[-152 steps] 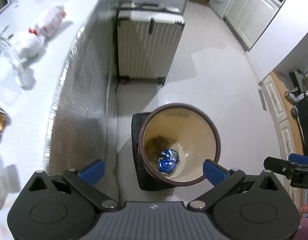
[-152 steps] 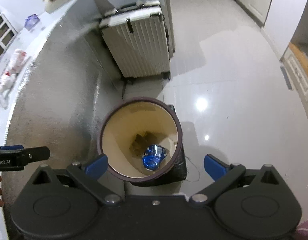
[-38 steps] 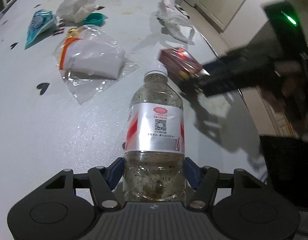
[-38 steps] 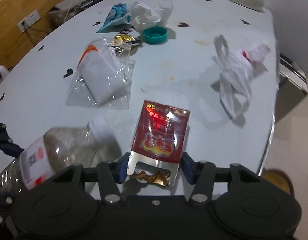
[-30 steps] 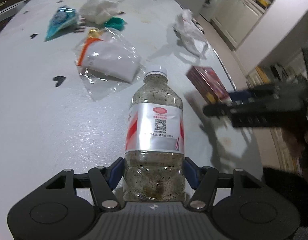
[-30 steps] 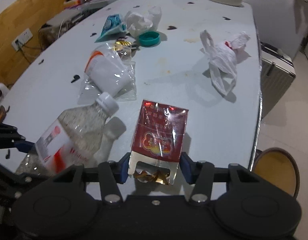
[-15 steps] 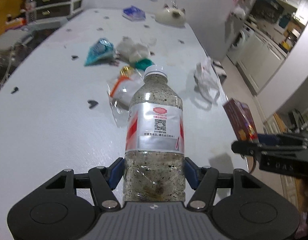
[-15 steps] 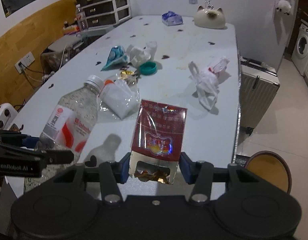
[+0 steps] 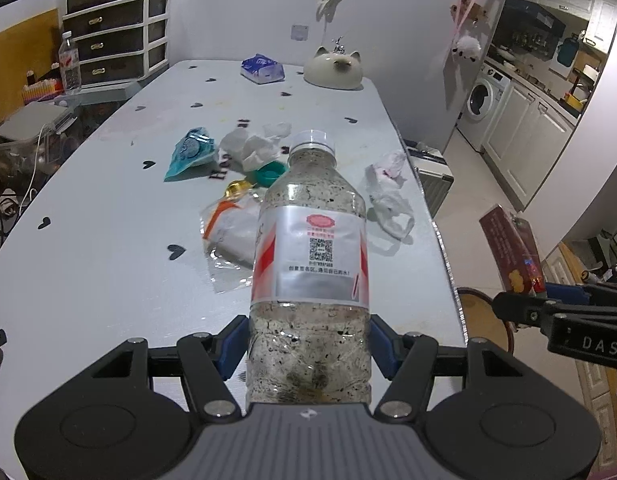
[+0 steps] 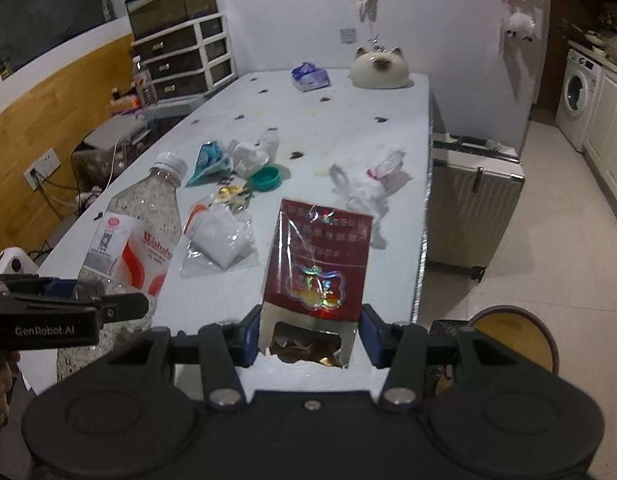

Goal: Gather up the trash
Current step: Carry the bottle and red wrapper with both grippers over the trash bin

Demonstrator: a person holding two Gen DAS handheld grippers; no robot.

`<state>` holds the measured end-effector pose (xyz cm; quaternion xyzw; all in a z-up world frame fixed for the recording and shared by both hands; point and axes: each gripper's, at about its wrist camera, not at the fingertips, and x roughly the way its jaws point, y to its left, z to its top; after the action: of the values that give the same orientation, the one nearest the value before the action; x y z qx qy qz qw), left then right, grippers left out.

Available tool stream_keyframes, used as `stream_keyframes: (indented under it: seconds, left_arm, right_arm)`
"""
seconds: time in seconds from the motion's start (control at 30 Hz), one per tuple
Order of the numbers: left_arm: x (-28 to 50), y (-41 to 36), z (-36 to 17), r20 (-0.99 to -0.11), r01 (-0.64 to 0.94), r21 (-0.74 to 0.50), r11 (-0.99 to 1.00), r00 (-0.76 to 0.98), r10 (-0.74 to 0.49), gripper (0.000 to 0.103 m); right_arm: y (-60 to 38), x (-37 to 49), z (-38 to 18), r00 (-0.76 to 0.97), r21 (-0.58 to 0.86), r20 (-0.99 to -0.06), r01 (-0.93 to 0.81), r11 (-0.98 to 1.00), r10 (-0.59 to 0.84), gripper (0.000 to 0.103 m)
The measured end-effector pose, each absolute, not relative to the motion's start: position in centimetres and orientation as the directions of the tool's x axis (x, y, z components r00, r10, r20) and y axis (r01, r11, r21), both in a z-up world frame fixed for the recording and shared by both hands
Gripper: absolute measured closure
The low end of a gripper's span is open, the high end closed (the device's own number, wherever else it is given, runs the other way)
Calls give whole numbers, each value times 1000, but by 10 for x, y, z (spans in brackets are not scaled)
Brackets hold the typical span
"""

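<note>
My left gripper [image 9: 308, 344] is shut on a clear plastic bottle [image 9: 310, 264] with a red and silver label, held upright above the white table [image 9: 108, 240]. The same bottle [image 10: 136, 232] shows at the left of the right wrist view. My right gripper [image 10: 308, 338] is shut on a dark red cigarette pack [image 10: 318, 264] with a torn lower end, lifted off the table; that pack [image 9: 510, 250] appears at the right of the left wrist view. A round brown-rimmed bin [image 10: 512, 338] stands on the floor below the table's right edge.
Still lying on the table: a clear bag with white contents [image 10: 220, 240], a crumpled white plastic bag [image 10: 368, 186], a teal lid [image 10: 266, 178], a teal packet [image 10: 210, 160], crumpled tissue [image 10: 248, 154], and a cat-shaped ornament [image 10: 378, 68]. A cream suitcase [image 10: 472, 208] stands beside the table.
Both grippers have risen from the table with the bottle and the pack. The views have tilted up, so the far wall, drawers and kitchen now show.
</note>
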<state>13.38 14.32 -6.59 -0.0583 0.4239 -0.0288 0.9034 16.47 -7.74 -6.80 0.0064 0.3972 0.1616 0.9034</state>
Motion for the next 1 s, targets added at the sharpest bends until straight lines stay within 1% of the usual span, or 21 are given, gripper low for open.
stream_keyframes:
  seconds: [0.2,0.53,1.0]
  left_arm:
    - [142,112,-61,-752,6,-136,991,651,-107,39]
    - [170,26,-64,-761,32,-153,988,634,-139,39]
    - [226,-100,-95,-795,70,-198,978,572,-202,39]
  right_arm:
    - [-115,166,-64,654,142,-705,-249,958,274,53]
    - [-200,186,-69,656,142,-714,-207,968,245,53]
    - [-322,234,-96,615,128,-762,-164,978,203,53]
